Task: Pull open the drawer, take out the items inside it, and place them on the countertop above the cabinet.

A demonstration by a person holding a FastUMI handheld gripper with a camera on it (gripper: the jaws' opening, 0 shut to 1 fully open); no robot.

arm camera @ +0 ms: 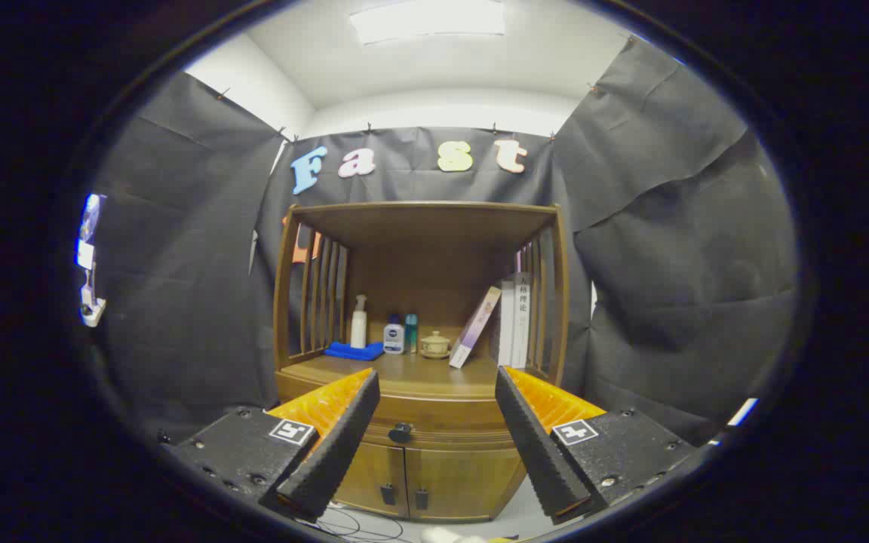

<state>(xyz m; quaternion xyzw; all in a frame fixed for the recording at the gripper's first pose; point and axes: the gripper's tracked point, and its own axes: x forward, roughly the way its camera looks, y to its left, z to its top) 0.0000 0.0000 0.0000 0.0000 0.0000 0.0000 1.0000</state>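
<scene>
So the drawer (434,426) is the shallow band right under the countertop (412,373) of the wooden cabinet (419,332), and it looks closed, front flush with the rest of the cabinet face. Its little dark round knob (400,432) sits a bit left of the middle, in the gap between the two fingers but well beyond them, nothing touching it.

The gripper (437,388) is spread wide, fingers far apart, holding nothing and touching nothing. Left finger (336,445) and right finger (536,441) both have black ribbed pads with orange backs, and the cabinet front shows between them.

Below the drawer there are two doors (412,479), each with a small dark handle near the centre seam.

Up on the countertop, inside the open shelf with slatted sides: a blue cloth (354,351) on the left with a white spray bottle (359,322) just behind it, then a small white bottle with a dark cap (394,336), a teal bottle (411,332) beside that, a small beige lidded teacup (435,345), and a few books (506,324) on the right, one of them leaning over.

Some cables (351,522) lie on the floor in front of the cabinet.
</scene>
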